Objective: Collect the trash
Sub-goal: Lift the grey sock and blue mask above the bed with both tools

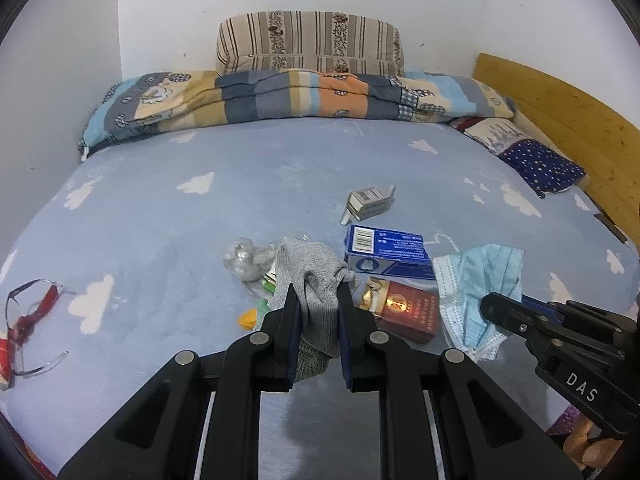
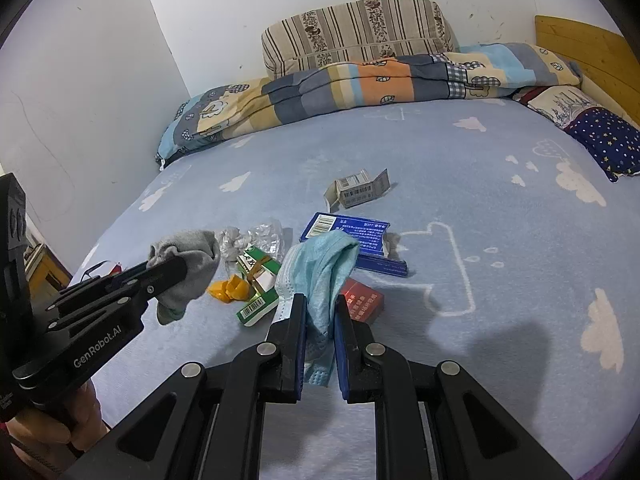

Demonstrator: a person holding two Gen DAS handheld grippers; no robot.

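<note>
**Both grippers loaded above the litter heap**

On the pale blue bed sheet with white clouds (image 1: 248, 168), near the front edge of the bed, litter lies in one loose cluster. Both hands hover over it, tilted downward.

- Left gripper (image 1: 319, 304): pressed shut on a limp grey knitted sock (image 1: 316, 280). Cloth bunches up above the pads and hangs below them; it looks lifted clear of the sheet, though the overlap with the heap makes that hard to confirm.
- Right gripper (image 2: 320, 312): pinching a crumpled light blue surgical mask (image 2: 324, 264). One pleated edge with its ear loop droops under the jaws.

Still lying on the sheet:
- dark blue flat carton with a barcode (image 2: 352, 236), just behind the mask
- red cigarette pack (image 2: 362, 302), just beside the right gripper's tip
- green and white carton (image 2: 258, 280), with an orange scrap of wrapper (image 2: 230, 288) touching its left end
- crumpled clear plastic wrap (image 2: 256, 238), farther back
- small grey open box with a barcode (image 2: 358, 190), farthest off, toward the quilt
- red-framed spectacles (image 1: 32, 312), well apart at far left; probably not rubbish.

Judgement: both grippers are occupied, so nothing more can be taken until these loads are dropped off. No bin or bag shows in either view. Once freed, the right hand sits nearer the red pack and blue carton; the left is nearer the green carton, whose long axis runs diagonally, back-left to front-right from the right wrist.
</note>
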